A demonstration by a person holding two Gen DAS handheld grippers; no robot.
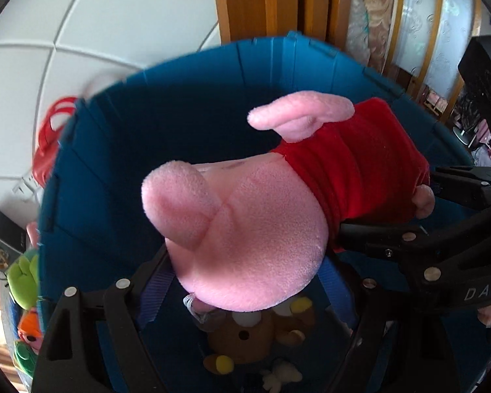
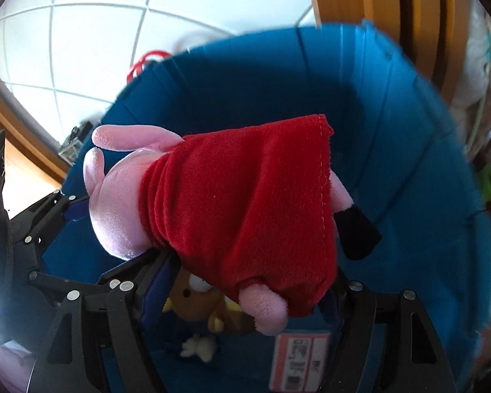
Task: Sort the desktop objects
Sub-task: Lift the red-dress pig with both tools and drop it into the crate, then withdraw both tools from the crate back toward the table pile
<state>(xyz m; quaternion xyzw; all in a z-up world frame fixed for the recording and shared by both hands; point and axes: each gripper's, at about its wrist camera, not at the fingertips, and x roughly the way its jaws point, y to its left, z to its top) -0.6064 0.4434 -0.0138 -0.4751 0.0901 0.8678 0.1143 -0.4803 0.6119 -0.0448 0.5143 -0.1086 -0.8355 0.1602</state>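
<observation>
We hold the pink plush pig point(image 1: 245, 229) level above the open blue bin point(image 1: 114, 163), its long axis running from our left tongs point(image 1: 245, 281), pinching the head, to our right tongs point(image 2: 245, 291), pinching the red-dressed body, both hands angled steeply down into the bin

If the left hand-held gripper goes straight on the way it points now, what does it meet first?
Beyond the pink pig plush that the left hand-held gripper holds, probably the brown bear toy at the bottom of the blue bin; depth is uncertain.
</observation>
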